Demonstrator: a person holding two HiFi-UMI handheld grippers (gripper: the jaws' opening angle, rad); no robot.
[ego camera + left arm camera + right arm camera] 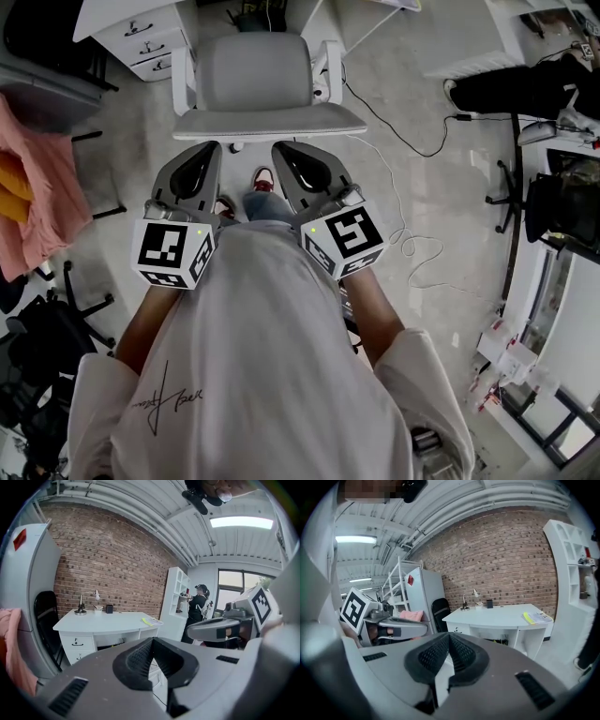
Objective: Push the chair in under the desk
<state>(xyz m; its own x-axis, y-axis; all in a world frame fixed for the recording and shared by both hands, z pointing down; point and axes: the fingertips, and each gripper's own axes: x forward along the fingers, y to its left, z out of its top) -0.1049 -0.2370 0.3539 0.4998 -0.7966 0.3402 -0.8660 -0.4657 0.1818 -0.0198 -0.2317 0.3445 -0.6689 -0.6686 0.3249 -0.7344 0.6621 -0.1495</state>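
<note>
The left claw and the right claw are both pressed together, and nothing is pinched in either one; each gripper view shows the two dark pads meeting with no thing between them. In the head view they are side by side in the middle of the frame, and both point toward the top of the frame.

The grey chair is directly above them in the frame, with its back edge on the side of the claws. This edge runs from left to right, so it lies across the direction of a push. The white desk with its drawers is further up, beyond the chair.

The claw tips appear just beside the back edge, but I cannot tell if they touch it. The two claws seem equally near, one before each half of the back. I judge the chair is not yet fully under the desk, and a straight, even push from both hands would move it there.
</note>
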